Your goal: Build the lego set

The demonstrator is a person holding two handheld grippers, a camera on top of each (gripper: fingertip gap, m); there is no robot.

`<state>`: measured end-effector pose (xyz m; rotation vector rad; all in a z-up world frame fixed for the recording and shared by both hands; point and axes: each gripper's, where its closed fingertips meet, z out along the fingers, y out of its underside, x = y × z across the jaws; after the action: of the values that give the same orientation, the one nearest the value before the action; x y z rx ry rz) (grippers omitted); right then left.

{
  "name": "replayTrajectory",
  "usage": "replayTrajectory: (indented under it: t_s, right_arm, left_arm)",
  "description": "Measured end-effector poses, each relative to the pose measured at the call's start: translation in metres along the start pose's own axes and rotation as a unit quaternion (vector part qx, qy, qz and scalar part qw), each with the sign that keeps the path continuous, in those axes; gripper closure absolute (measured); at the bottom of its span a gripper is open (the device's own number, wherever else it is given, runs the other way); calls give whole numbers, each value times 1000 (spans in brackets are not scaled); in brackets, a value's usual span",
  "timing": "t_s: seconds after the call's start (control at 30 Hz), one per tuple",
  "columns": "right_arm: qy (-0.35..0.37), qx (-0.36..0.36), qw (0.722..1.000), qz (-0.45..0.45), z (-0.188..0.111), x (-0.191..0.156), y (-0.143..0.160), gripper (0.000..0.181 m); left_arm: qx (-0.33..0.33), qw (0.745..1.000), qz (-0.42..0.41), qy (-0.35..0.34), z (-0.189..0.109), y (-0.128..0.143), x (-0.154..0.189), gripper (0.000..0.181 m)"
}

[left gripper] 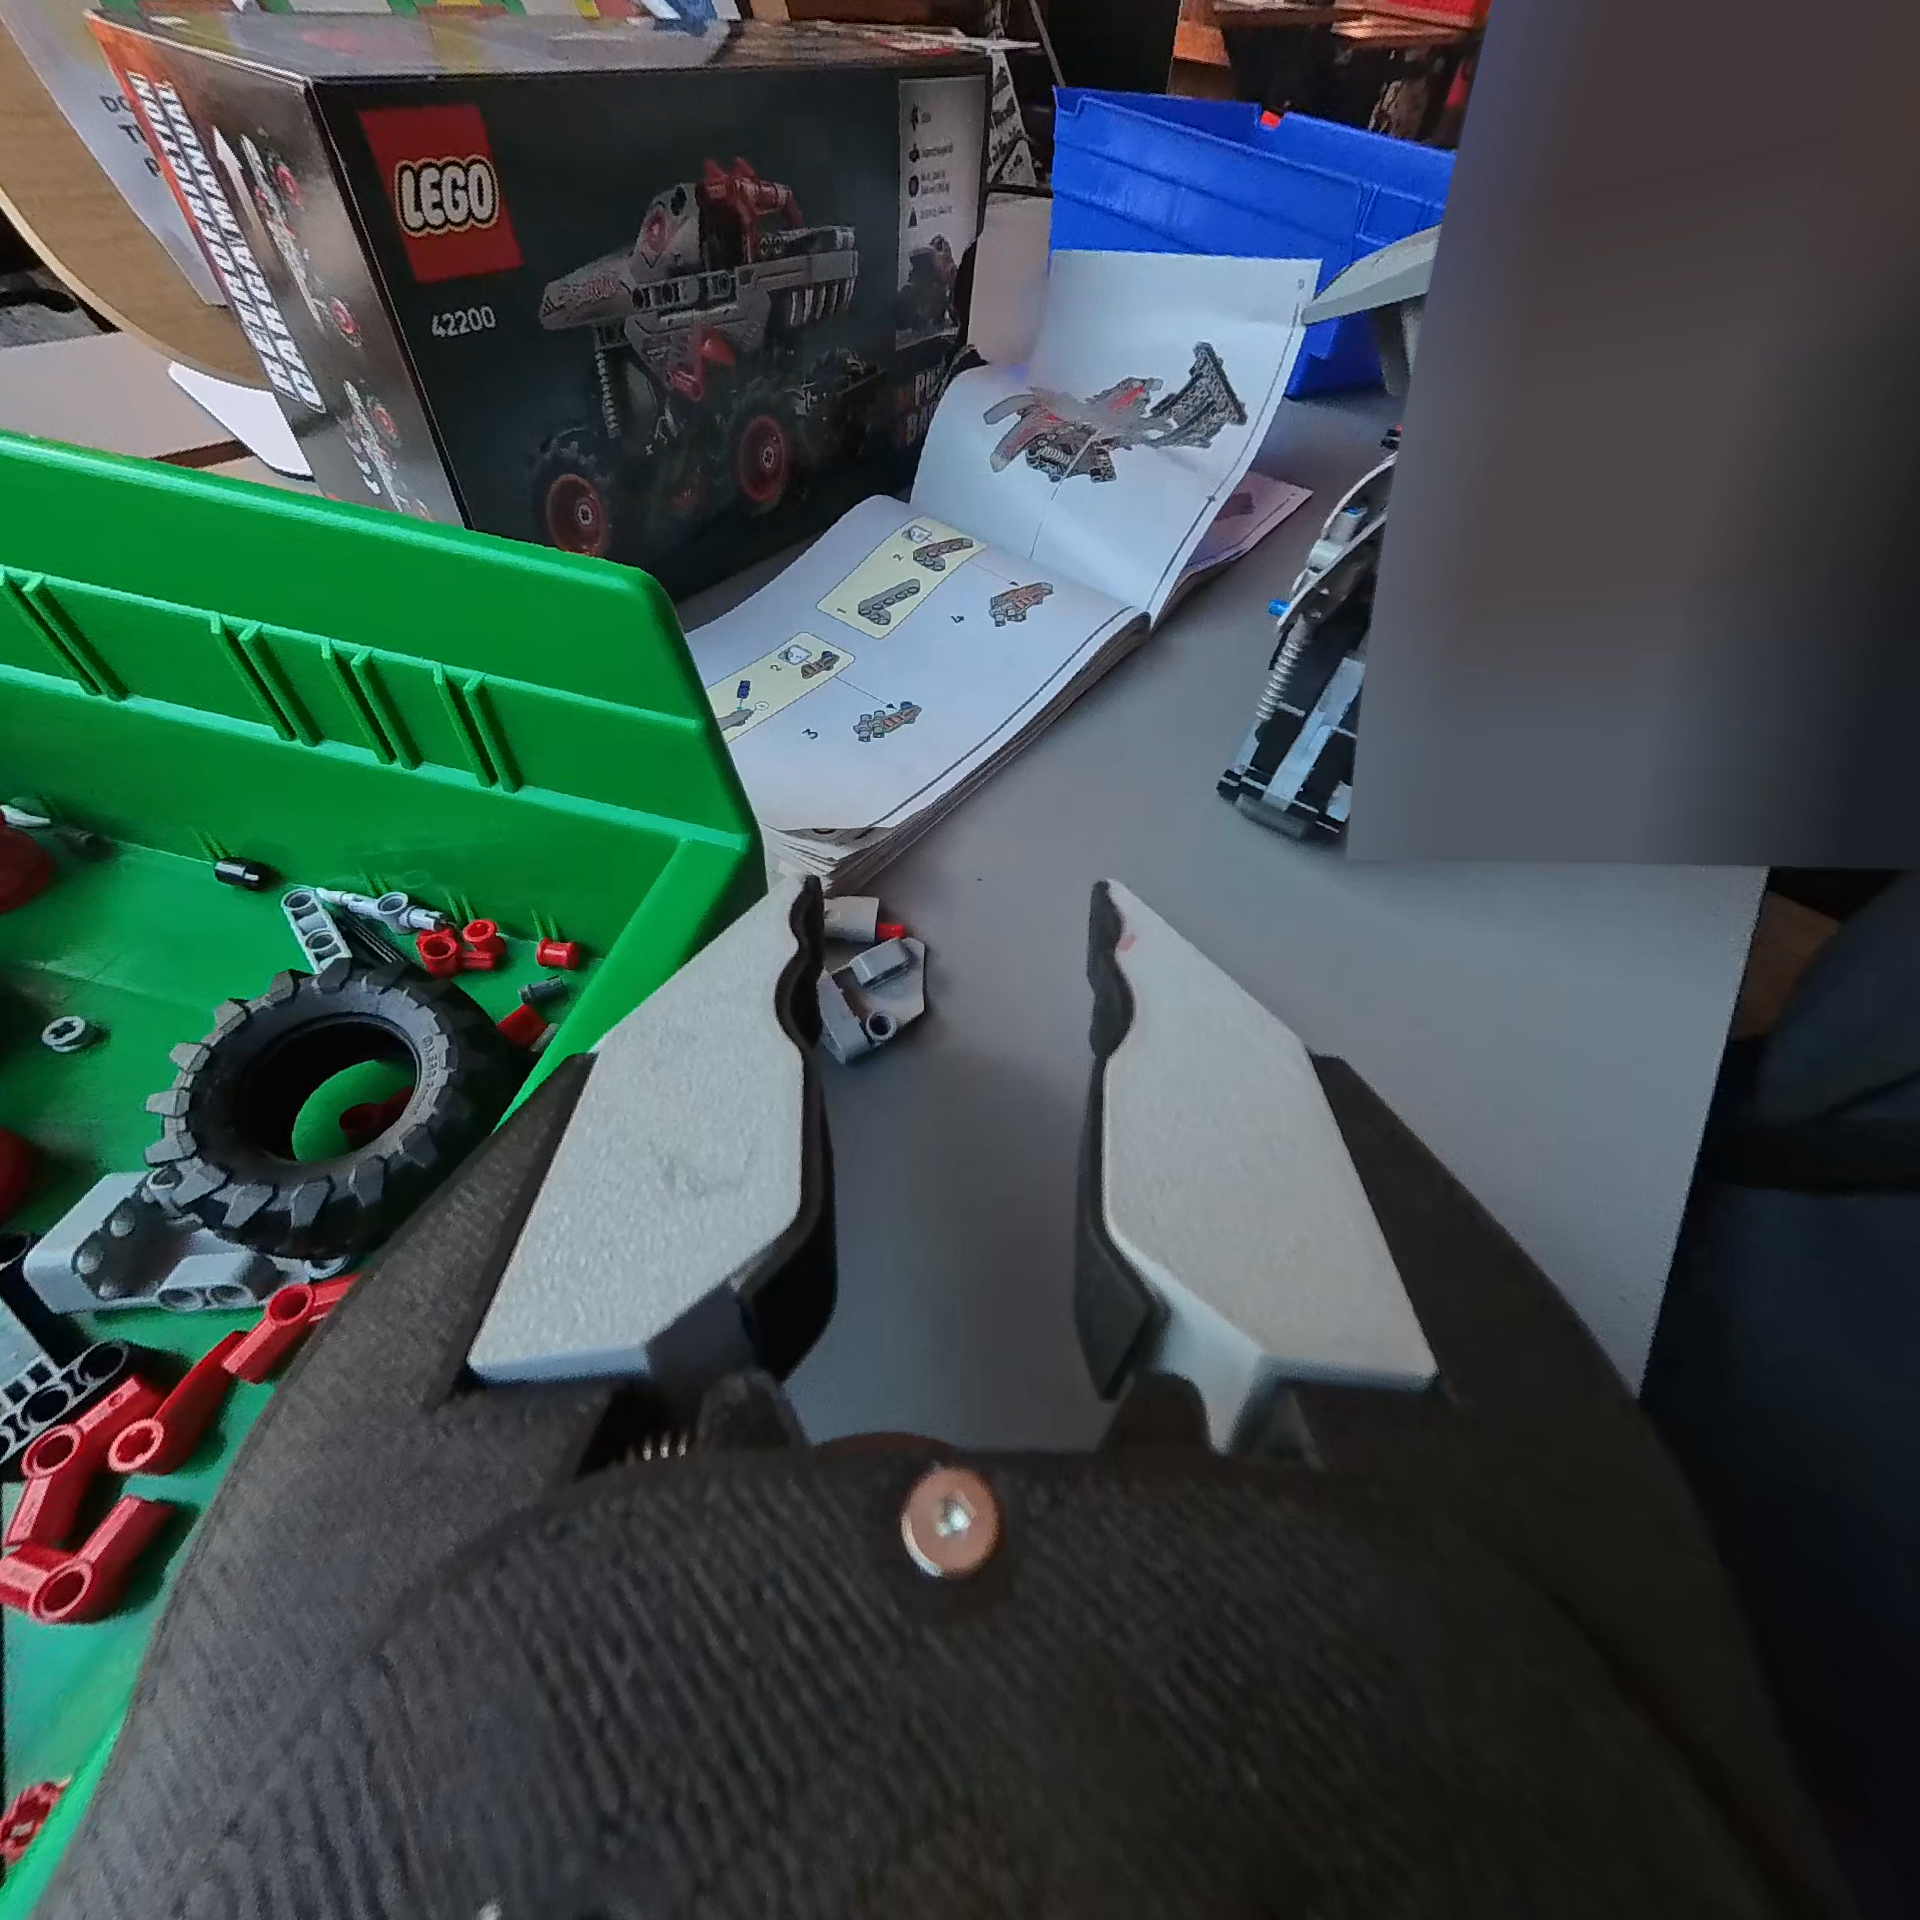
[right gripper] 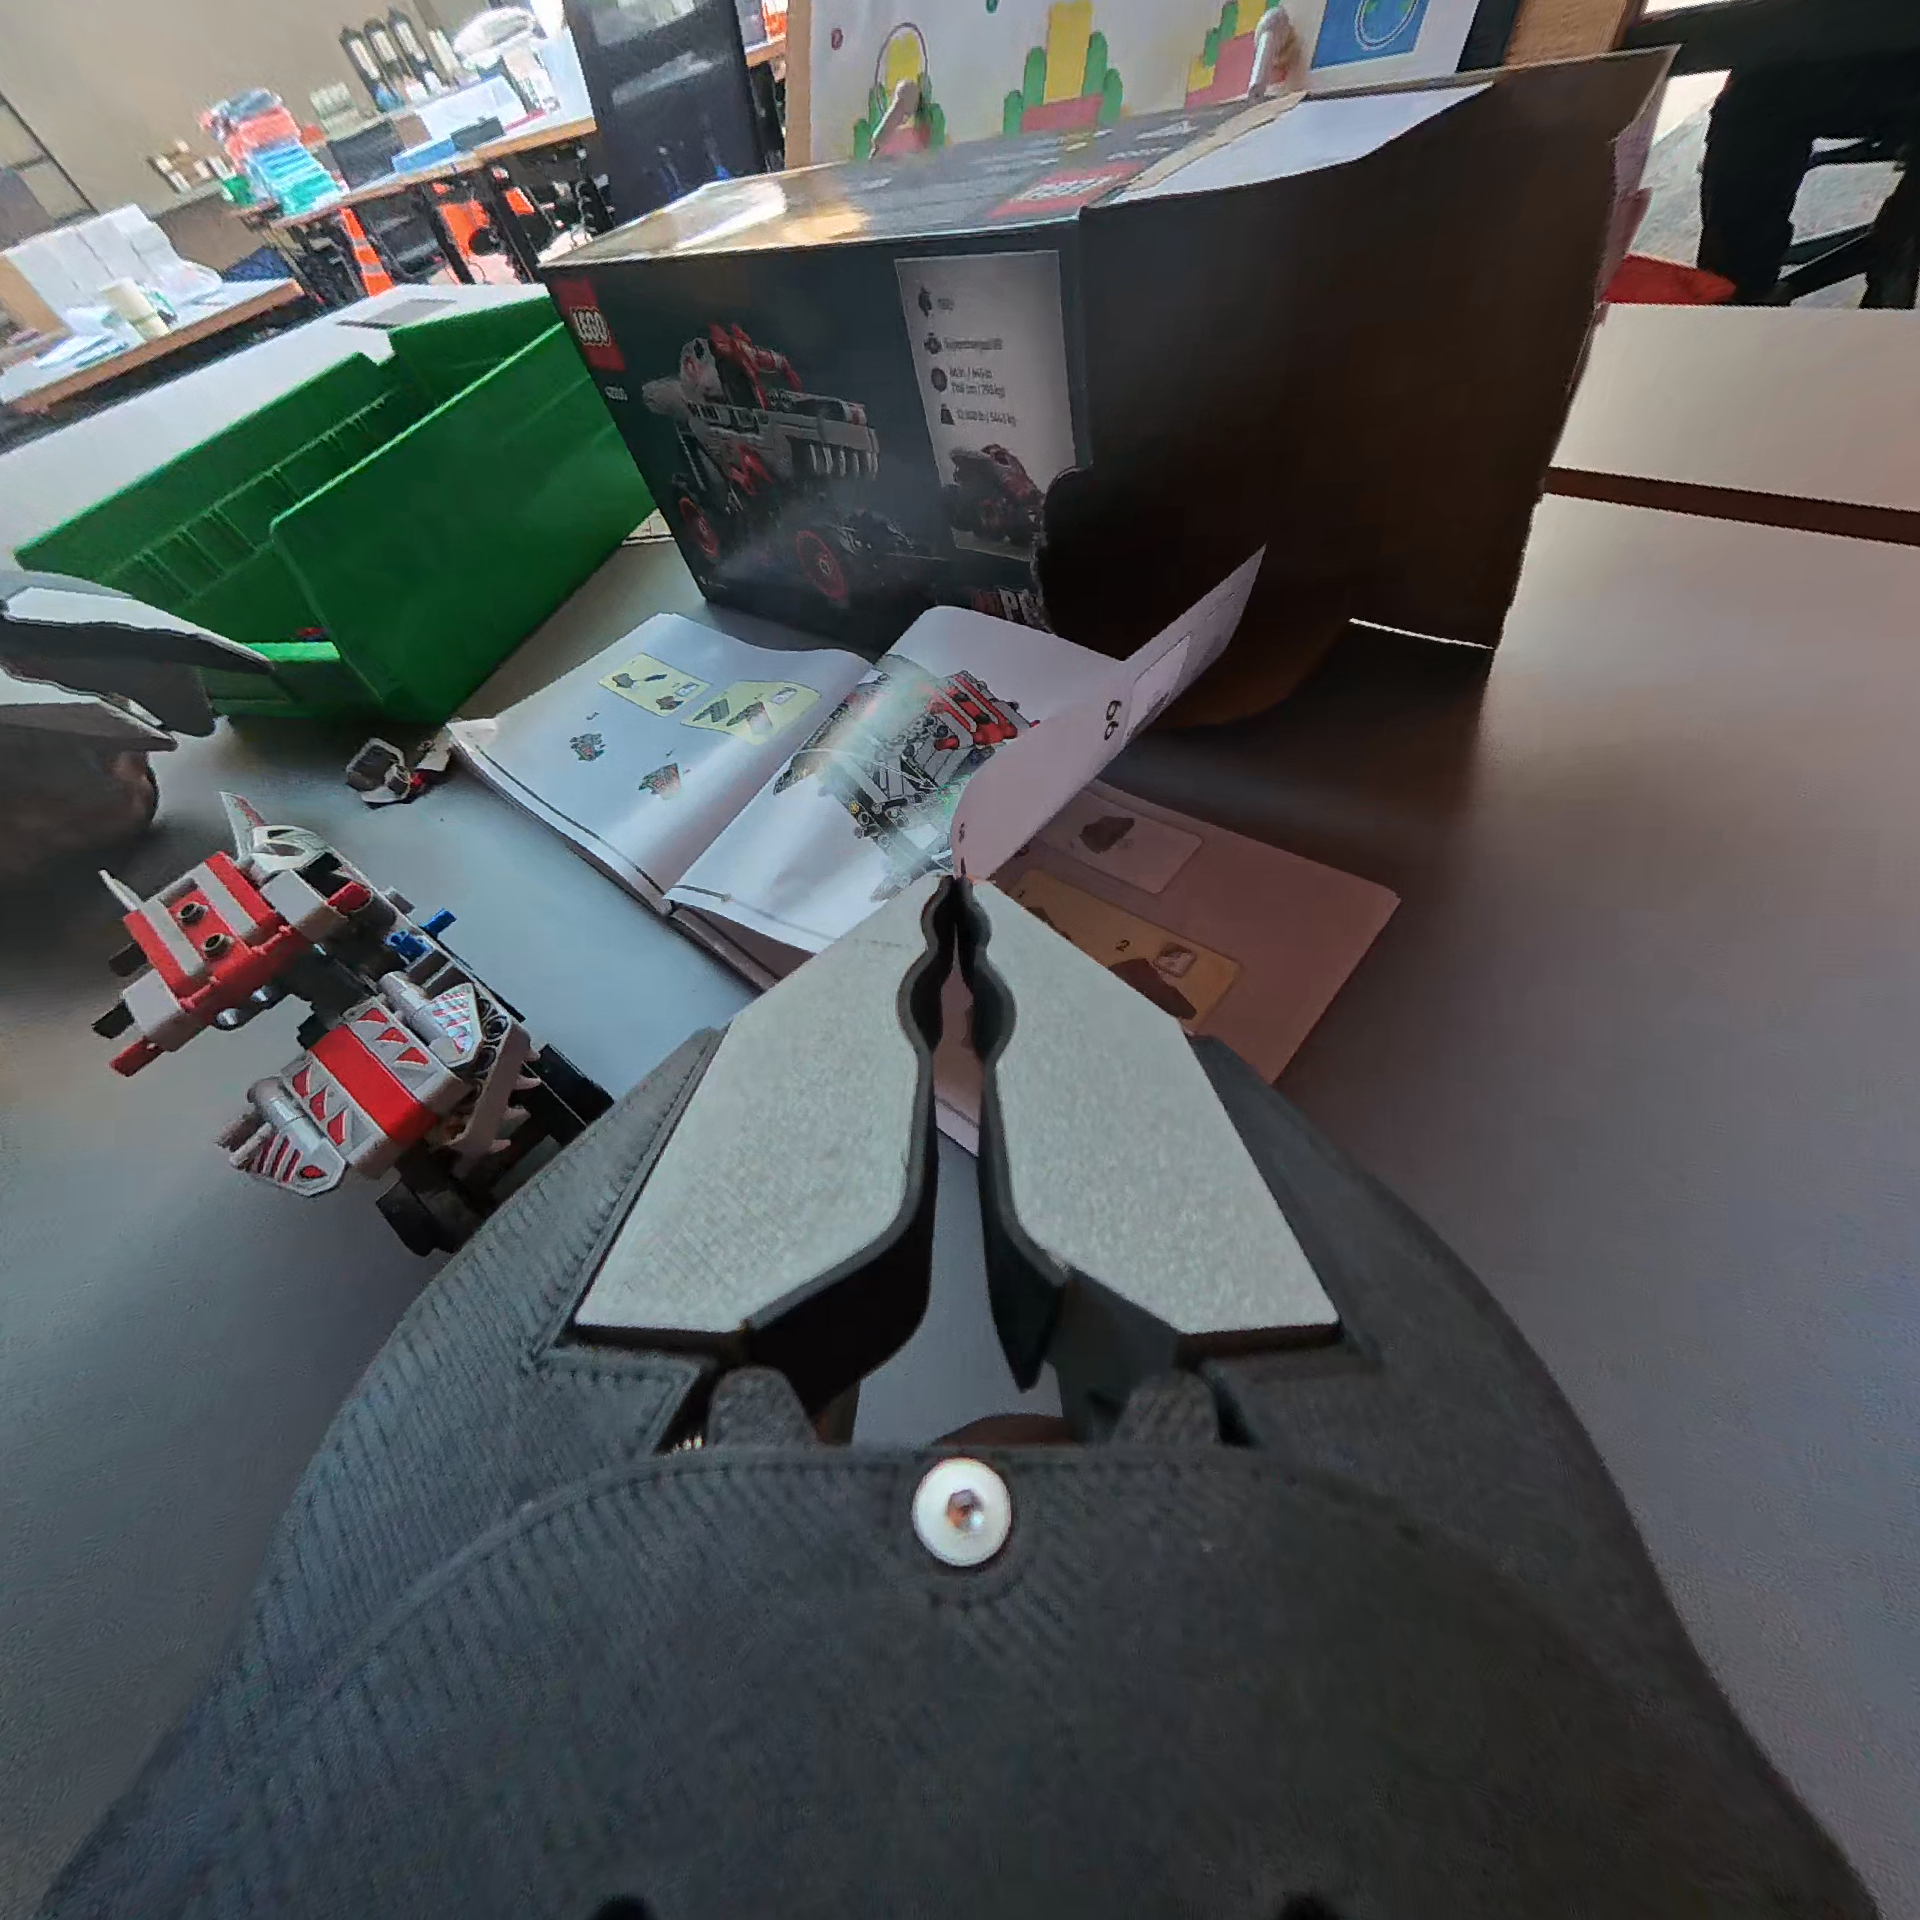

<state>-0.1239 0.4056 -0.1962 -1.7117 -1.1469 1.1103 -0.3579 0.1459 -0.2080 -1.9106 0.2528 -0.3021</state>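
My left gripper (left gripper: 951,909) is open and empty above the grey table, beside the green bin (left gripper: 644,748). A small grey lego sub-assembly (left gripper: 868,982) lies on the table just ahead of its left finger. The bin holds a black tyre (left gripper: 312,1112), red connectors (left gripper: 135,1444) and several small parts. My right gripper (right gripper: 956,894) is shut with nothing between the fingers, over the edge of the open instruction booklet (right gripper: 748,769). The partly built red, white and grey truck model (right gripper: 332,1018) stands to its left; it also shows in the left wrist view (left gripper: 1299,717).
The lego set box (left gripper: 665,312) stands behind the booklet (left gripper: 935,665); it also shows in the right wrist view (right gripper: 935,416). A blue bin (left gripper: 1226,177) sits at the back right. A loose sheet (right gripper: 1195,935) lies under the booklet. The left gripper shows at the left edge of the right wrist view (right gripper: 94,675). Tip to tip, the grippers are about 35 cm apart.
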Motion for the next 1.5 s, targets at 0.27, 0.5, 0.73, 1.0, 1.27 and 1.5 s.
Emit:
replayTrajectory:
  t_s: [0.27,0.5,0.73,1.0,1.27,1.5]
  right_arm:
    - [-14,-1,1000,-6,4,-9,0,181]
    - [-25,9,1000,-11,3,-16,-4,181]
    - [-27,5,1000,-9,4,-17,-2,181]
    - [-51,2,999,-16,11,-32,-7,181]
    - [-160,-110,972,-134,72,-123,-35,181]
    - [-265,-303,884,-237,149,-196,-1,181]
  left_arm:
    - [1,1000,7,-4,0,0,0,134]
    - [2,1000,9,-5,0,-1,1,134]
    - [1,1000,9,-6,0,0,1,134]
    - [-4,1000,14,-2,2,1,3,134]
    - [-2,999,32,-6,2,0,5,135]
    - [4,998,54,-14,-1,0,8,135]
